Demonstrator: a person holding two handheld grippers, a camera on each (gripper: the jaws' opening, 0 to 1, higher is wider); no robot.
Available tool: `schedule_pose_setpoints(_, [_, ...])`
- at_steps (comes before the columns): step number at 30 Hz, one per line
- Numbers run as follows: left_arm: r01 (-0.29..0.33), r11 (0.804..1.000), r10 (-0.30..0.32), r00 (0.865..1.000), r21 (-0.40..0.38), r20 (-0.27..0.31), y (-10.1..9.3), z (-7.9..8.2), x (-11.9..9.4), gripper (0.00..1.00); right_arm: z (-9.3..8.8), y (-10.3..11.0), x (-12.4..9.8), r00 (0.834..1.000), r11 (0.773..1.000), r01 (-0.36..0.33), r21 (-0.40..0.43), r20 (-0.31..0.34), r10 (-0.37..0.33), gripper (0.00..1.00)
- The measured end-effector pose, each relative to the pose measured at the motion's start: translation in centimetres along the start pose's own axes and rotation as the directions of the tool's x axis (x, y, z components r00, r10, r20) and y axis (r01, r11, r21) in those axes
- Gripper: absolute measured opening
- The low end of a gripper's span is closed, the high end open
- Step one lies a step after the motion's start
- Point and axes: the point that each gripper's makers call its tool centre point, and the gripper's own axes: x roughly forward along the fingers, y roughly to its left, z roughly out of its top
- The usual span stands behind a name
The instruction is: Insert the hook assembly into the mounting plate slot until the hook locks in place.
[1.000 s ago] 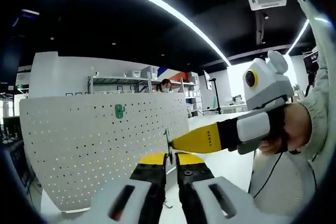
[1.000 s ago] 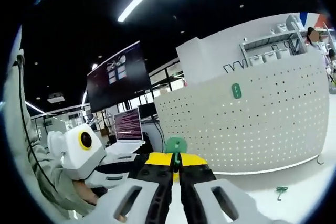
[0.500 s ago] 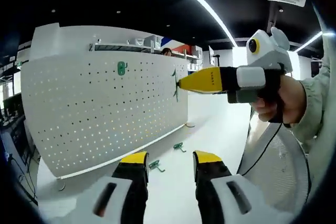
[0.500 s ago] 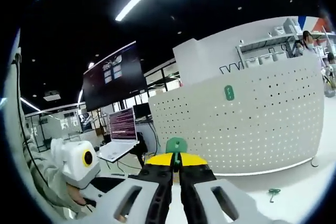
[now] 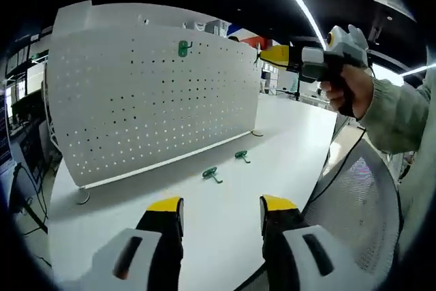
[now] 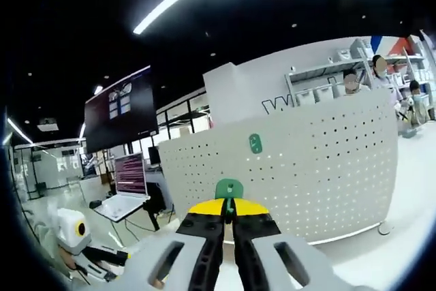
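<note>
In my left gripper view, the white pegboard (image 5: 150, 93) stands at ten o'clock with a green hook (image 5: 182, 48) mounted near its top. Two loose hooks (image 5: 211, 174) lie on the table (image 5: 286, 127). My left gripper (image 5: 220, 209) is spread, empty. At two o'clock, my right gripper (image 5: 267, 56) is clamped on a green hook assembly (image 6: 229, 191).

Long ceiling light strips (image 5: 310, 5) glare white against a dark ceiling; the white pegboard (image 5: 150, 93) and table (image 5: 286, 134) are evenly bright with soft, faint shadows; fisheye bending curves straight edges; far shelves (image 6: 320, 86) look soft and hazy
</note>
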Motion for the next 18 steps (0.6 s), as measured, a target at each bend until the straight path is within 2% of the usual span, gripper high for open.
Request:
schedule_pose_setpoints(5, [-0.010,1.000,0.010,1.000,-0.011,-0.009,0.5,-0.5,-0.3,0.47,0.1,-2.1,0.8,0.997,0.994,0.072,-0.084,-0.010,-0.073,0.01])
schedule_pose_setpoints(10, [-0.020,1.000,0.020,1.000,-0.015,-0.007,1.0,-0.7,-0.7,0.47,0.3,-2.7,1.6,0.995,0.987,0.102,-0.127,-0.006,-0.103,0.01])
schedule_pose_setpoints(14, [-0.030,0.999,0.030,1.000,-0.018,-0.009,1.4,-1.0,-1.1,0.46,0.2,-3.0,2.6,0.994,0.987,0.111,-0.119,-0.011,-0.113,0.01])
schedule_pose_setpoints(18, [-0.037,0.999,0.037,0.999,-0.023,-0.009,1.7,-1.1,-1.4,0.45,0.3,-3.1,3.7,0.992,0.981,0.125,-0.148,-0.006,-0.127,0.01])
